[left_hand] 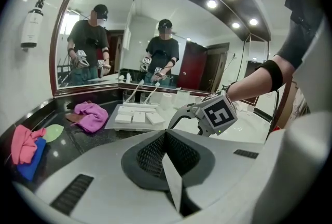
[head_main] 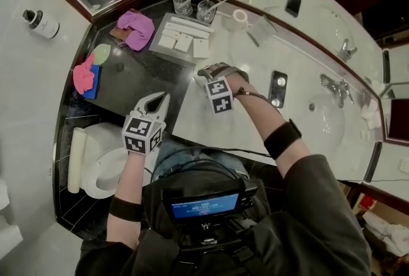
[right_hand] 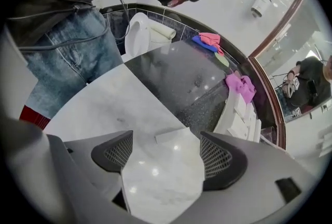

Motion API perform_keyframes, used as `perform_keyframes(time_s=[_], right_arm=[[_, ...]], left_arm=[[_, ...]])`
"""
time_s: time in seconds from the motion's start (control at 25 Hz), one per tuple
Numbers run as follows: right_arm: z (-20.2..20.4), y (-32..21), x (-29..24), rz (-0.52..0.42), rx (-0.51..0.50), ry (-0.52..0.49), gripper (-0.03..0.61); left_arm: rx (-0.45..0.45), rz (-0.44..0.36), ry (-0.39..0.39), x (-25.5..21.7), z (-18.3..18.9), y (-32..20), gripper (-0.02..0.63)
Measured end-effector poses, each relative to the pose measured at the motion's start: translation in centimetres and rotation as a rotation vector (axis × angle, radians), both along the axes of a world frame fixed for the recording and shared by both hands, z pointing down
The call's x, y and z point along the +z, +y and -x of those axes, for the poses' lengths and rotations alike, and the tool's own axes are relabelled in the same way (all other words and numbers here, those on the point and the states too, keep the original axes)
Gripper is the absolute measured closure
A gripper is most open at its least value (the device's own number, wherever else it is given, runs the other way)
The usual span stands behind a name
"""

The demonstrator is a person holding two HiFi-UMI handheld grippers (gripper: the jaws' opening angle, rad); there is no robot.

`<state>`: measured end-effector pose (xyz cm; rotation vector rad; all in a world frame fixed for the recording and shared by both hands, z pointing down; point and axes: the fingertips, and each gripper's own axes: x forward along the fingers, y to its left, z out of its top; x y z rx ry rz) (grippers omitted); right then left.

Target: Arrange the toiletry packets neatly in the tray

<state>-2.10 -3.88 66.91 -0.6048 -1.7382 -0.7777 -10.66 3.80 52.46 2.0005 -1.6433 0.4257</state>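
Looks mostly done to me, with one straggler left.

The left gripper [left_hand: 166, 137] has its jaws pressed together on nothing and hangs out in front of the desk [head_main: 255, 134], doing no work right now.

Next over is the tray [left_hand: 110, 124] on the dark part of the desk, beside a purple cloth [head_main: 135, 29]. It already holds several white packets [head_main: 183, 43], a long one along the back and flat squarish ones in a row in front, lying pretty tidy and side by side. I can't get an exact count.

Just behind the tray are two clear glasses [head_main: 182, 3], each with a thin white stick thing leaning in it. Toothbrushes maybe, hard to say.

Then the right gripper [right_hand: 166, 153] points down at the marble, jaws spread wide. One loose packet [right_hand: 174, 136] lies flat on the desk in the gap between them, not pinched yet. It's near the tray but outside it. My guess is that one still needs grabbing and slotting in with the others.
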Motion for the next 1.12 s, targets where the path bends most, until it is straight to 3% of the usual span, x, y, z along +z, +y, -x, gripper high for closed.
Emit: perform_keyframes(time_s=[0.24,0.6,0.64,0.68,0.76,1.12], right_arm=[[1.2,-0.2,2.4,-0.053,-0.124,0.075,0.149],[1.5,-0.9,5.1,-0.063,-0.170,0.215,0.150],[1.3,-0.8,5.5,-0.059,-0.170,0.233,0.155],[1.2,-0.8,5.7,-0.054,-0.170,0.246,0.206],[1.1,-0.7,5.9,-0.050,-0.168,0.247,0.249],[1.5,-0.5,5.6,-0.029,-0.120,0.205,0.245]], left_arm=[[-0.023,0.011,0.032,0.6,1.0,0.1,0.614],[-0.046,0.028,0.059,1.4,2.9,0.1,0.614],[-0.050,0.029,0.060,1.5,3.2,0.1,0.614],[-0.052,0.031,0.061,1.7,3.4,0.2,0.614],[-0.057,0.035,0.062,2.0,3.7,0.2,0.614],[-0.056,0.047,0.066,2.3,4.0,0.1,0.614]])
